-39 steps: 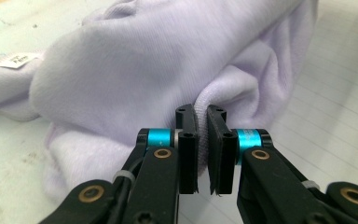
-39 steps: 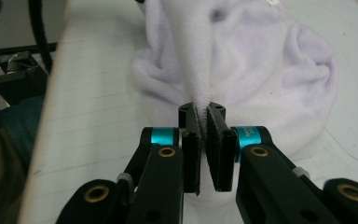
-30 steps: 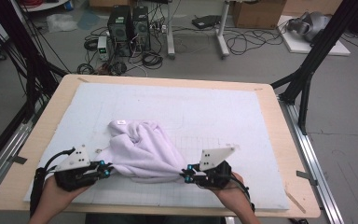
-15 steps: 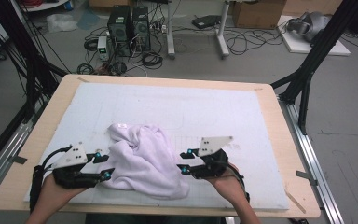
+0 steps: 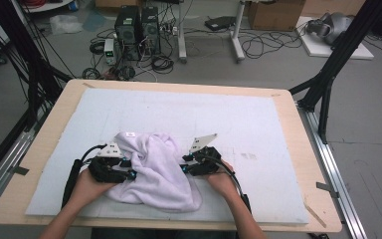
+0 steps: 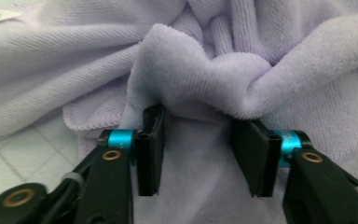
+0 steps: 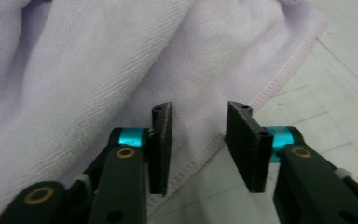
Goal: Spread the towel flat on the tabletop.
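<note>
Left gripper (image 5: 128, 168) jaws closing, apart, pads flanking a raised fold, not clamping | lilac towel (image 5: 154, 169) lying crumpled at the white mat's (image 5: 278, 129) near edge, long axis running toward the person | right gripper (image 5: 185, 164) jaws closing, apart over the hem, gripping nothing | mat lying bare beyond.
</note>
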The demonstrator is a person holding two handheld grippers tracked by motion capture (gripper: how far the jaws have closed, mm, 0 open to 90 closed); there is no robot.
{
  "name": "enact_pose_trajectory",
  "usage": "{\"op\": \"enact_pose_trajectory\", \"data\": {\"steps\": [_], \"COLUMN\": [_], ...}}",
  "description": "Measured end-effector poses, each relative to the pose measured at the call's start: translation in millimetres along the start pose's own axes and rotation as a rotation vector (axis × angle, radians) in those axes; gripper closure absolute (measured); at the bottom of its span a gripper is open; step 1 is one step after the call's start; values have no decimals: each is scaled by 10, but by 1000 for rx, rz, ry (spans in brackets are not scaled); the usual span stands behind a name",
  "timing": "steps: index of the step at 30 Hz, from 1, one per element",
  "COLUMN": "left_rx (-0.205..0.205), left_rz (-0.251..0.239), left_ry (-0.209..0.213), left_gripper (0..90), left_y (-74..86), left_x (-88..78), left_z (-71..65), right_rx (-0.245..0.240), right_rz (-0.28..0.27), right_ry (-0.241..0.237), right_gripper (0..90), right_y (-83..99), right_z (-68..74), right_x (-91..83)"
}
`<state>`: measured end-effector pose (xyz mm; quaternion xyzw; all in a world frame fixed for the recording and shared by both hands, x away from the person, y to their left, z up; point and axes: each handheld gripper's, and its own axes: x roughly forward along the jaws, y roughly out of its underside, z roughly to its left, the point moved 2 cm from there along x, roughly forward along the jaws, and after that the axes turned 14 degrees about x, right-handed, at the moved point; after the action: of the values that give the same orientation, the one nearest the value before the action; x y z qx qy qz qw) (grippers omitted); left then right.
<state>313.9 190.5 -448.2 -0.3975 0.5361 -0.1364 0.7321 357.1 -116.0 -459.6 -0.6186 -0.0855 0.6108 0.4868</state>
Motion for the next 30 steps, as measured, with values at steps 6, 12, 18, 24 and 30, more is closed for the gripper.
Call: {"op": "enact_pose_trajectory", "data": {"steps": [6,12,18,24,30], "left_rx": [27,32,39,60,62], "left_rz": [11,-22,-60,-55,-82], "left_ry": [-10,-28,-32,-3,-8], "left_gripper": [817,842,846,846,688], "left_y": [-8,-31,-9,93,14], "left_x": [-48,-189,-414,-559,-670], "left_z": [-11,-40,-180,-373,-317], "right_rx": [-1,-12,-22,-18,-53], "right_rz": [9,-47,-66,-27,-57], "right_ry": [-14,24,68,37,3], "right_gripper": [869,870,870,867,793], "right_y": [2,28,278,645,576], "right_z": [-26,11,146,402,534], "right_x": [-29,-384,-899,-1097,-1201]}}
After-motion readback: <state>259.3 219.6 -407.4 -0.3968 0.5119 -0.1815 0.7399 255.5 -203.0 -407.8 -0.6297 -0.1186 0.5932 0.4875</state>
